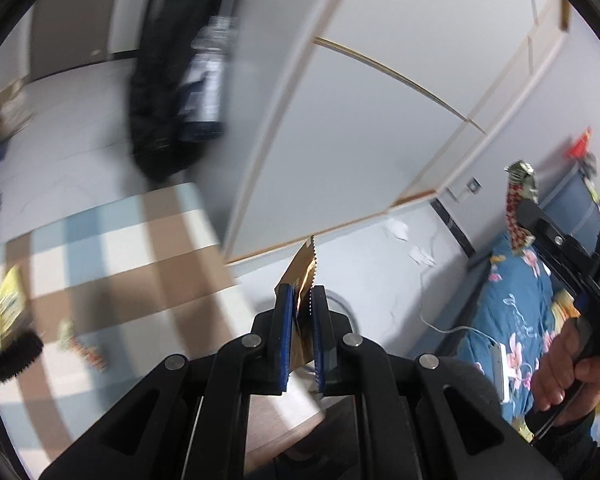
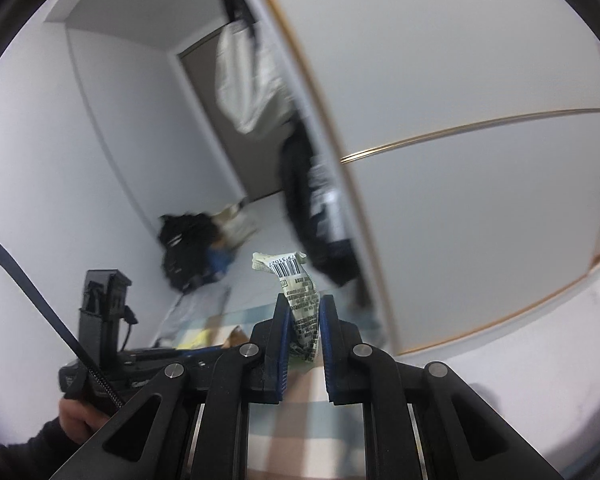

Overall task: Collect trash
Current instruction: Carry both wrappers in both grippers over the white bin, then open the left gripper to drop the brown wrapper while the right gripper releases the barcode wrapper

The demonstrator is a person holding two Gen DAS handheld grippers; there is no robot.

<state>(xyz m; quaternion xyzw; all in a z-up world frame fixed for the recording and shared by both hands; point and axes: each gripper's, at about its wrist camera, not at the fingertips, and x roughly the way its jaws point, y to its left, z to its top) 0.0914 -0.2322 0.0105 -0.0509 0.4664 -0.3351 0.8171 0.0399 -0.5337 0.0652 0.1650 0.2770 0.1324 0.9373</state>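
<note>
My left gripper [image 1: 302, 294] is shut on a gold foil wrapper [image 1: 303, 270] that sticks up between its blue pads. My right gripper [image 2: 303, 304] is shut on a crumpled white wrapper [image 2: 296, 276] with a barcode and small print. In the left wrist view the right gripper [image 1: 524, 216] shows at the right edge, held by a hand [image 1: 568, 372], with the same wrapper [image 1: 518, 200] showing its red-and-white side. More trash lies on the checked bed cover: a yellow packet [image 1: 10, 304] and a small snack wrapper [image 1: 86, 350].
A white wardrobe door [image 1: 360, 120] with gold trim fills the middle. Dark clothes [image 1: 168, 80] hang in the opening. A blue floral quilt [image 1: 508, 312] with a white charger cable lies to the right. A black bag [image 2: 188, 252] sits on the floor by the wall.
</note>
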